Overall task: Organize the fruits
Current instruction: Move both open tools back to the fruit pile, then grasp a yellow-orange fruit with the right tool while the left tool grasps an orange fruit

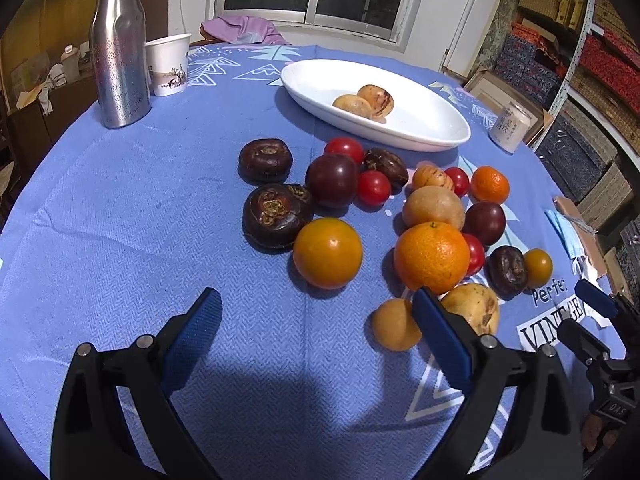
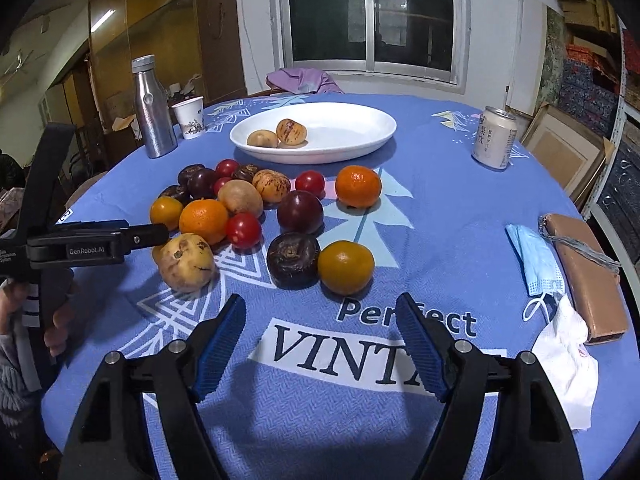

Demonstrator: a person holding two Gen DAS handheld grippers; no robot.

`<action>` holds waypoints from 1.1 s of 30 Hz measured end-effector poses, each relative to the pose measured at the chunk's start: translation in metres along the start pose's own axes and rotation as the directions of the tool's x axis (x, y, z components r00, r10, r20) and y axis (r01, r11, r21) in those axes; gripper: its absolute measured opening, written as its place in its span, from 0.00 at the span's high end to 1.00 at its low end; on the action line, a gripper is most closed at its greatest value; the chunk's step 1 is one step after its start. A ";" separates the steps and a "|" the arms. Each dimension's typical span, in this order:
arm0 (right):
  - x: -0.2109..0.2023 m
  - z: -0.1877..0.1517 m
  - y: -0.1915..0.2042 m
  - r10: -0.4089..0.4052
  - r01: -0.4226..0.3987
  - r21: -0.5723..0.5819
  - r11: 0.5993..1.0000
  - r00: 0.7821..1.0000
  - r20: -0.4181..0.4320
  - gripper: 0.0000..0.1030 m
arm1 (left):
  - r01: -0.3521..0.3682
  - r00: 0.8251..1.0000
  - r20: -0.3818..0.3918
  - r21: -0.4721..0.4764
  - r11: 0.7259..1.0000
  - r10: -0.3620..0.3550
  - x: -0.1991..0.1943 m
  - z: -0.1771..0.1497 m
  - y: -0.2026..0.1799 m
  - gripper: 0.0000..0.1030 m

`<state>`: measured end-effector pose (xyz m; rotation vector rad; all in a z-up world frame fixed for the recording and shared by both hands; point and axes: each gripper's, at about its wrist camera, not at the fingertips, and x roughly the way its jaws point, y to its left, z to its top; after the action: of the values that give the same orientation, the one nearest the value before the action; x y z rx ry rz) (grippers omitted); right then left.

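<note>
A white oval plate (image 1: 424,114) (image 2: 344,128) at the back of the table holds two tan speckled fruits (image 1: 365,102) (image 2: 277,134). In front of it a loose pile lies on the blue cloth: oranges (image 1: 432,258) (image 2: 358,186), red tomatoes (image 1: 373,187), dark plums (image 2: 300,211), wrinkled dark fruits (image 1: 276,216) (image 2: 293,260) and tan fruits (image 2: 186,262). My left gripper (image 1: 316,300) is open and empty just short of a yellow-orange fruit (image 1: 327,253); its right finger overlaps a small yellow fruit (image 1: 394,325). My right gripper (image 2: 320,302) is open and empty, below a yellow-orange fruit (image 2: 346,267).
A steel bottle (image 1: 120,52) (image 2: 152,108) and a paper cup (image 1: 168,64) (image 2: 191,117) stand at the back left. A drink can (image 2: 494,138) stands at the back right. A face mask (image 2: 534,256), tissue (image 2: 568,364) and brown block (image 2: 584,276) lie at the right edge.
</note>
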<state>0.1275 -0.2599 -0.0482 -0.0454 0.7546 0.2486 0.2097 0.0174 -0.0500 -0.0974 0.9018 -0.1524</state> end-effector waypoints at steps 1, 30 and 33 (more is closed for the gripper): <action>0.000 0.002 -0.003 0.006 -0.006 0.009 1.000 1.000 -0.002 0.29 | -0.014 1.000 0.007 0.008 1.000 0.014 -0.001 0.000 0.000 0.08; 0.057 0.032 -0.043 0.153 -0.130 0.194 0.972 0.982 -0.114 0.60 | -0.062 0.996 0.069 0.163 0.985 0.052 0.017 0.024 -0.015 0.41; 0.058 0.034 -0.039 0.132 -0.112 0.165 0.980 0.985 -0.116 0.60 | -0.079 0.995 0.068 0.174 0.981 0.068 0.022 0.027 -0.016 0.36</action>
<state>0.2005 -0.2818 -0.0647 0.1372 0.9023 0.3040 0.2427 -0.0018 -0.0476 0.0961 0.8251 -0.1590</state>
